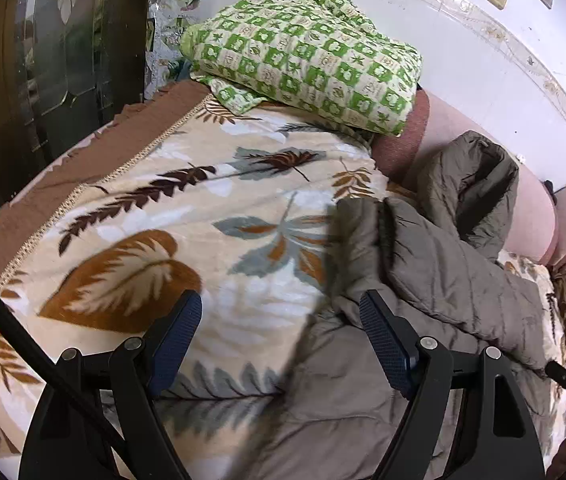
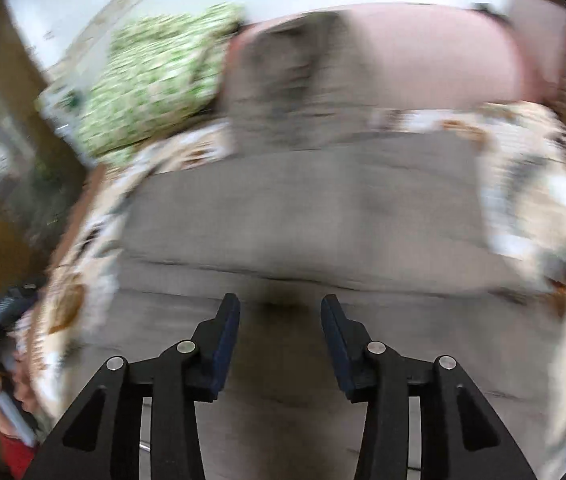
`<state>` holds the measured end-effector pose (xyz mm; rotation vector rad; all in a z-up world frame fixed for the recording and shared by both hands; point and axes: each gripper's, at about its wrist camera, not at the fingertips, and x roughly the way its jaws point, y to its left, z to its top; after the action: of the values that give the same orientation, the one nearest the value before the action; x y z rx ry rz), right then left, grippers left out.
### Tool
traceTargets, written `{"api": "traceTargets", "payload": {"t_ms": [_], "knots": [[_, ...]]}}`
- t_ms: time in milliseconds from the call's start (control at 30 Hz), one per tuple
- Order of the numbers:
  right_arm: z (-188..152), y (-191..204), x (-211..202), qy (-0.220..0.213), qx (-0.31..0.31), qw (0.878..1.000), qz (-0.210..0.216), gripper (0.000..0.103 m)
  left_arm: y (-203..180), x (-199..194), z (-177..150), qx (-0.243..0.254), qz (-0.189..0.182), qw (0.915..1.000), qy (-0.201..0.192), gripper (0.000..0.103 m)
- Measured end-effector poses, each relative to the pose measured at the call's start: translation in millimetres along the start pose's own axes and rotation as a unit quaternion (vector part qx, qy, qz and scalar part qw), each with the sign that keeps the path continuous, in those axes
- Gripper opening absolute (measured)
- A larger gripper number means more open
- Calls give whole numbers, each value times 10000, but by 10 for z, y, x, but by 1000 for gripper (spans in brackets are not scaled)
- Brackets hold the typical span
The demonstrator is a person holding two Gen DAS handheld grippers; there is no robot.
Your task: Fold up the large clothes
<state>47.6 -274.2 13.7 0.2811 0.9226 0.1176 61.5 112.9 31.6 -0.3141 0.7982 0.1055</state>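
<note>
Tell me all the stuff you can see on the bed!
Padded jacket: one, olive-grey, spread on the blanket, one sleeve up against the headboard.
Leaf-print blanket: one, cream with brown and grey leaves, covering the bed.
Checked quilt: one, green and white, folded at the far end.
Headboard: one, pink, padded, along the wall.
Left tool: open, above the jacket's edge.
Right tool: open, over the jacket; view blurred.

Your left tool (image 1: 279, 316) has its jaws spread wide, gripping nothing. Your right tool (image 2: 280, 312) also has its jaws parted and bare, though that view is heavily motion-blurred.
</note>
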Motion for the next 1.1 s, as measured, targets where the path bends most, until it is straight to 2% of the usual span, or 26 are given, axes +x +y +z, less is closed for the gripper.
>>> {"api": "traceTargets", "payload": {"t_ms": [67,167,300,433,500,567,700,833,1033,1100], "knots": [[20,-311,-137,-32,305,9992,-244,46,-102,29,-41,-19,-106,9999,25,80],[190,-576,-289,-253,760,9965,-217,48,-300,103,-107,140,-222,9996,142,80],[665,-466,-258,-558,686,9958,-240,58,-531,193,-205,529,-124,9983,191,80],[1229,-235,-86,-952,726,9925,-253,71,-562,306,-252,507,-277,9976,386,80],[1559,-118,64,-1174,679,9897,-449,82,-557,354,-266,479,-390,9969,480,80],[1932,3,277,-1294,415,9871,-847,86,-553,397,-270,473,-432,9964,561,80],[2497,-21,683,-1358,302,9797,-1440,87,-540,470,-282,450,-480,9955,678,80],[2970,-53,1113,-1401,106,9737,-1792,87,-584,553,-319,534,-600,9932,846,80],[3369,-7,1647,-1384,-568,9630,-2242,89,-753,615,-420,906,-557,9899,937,80],[3394,-67,1797,-1264,-560,9670,-2141,86,-802,617,-445,1017,-534,9890,928,80]]}}
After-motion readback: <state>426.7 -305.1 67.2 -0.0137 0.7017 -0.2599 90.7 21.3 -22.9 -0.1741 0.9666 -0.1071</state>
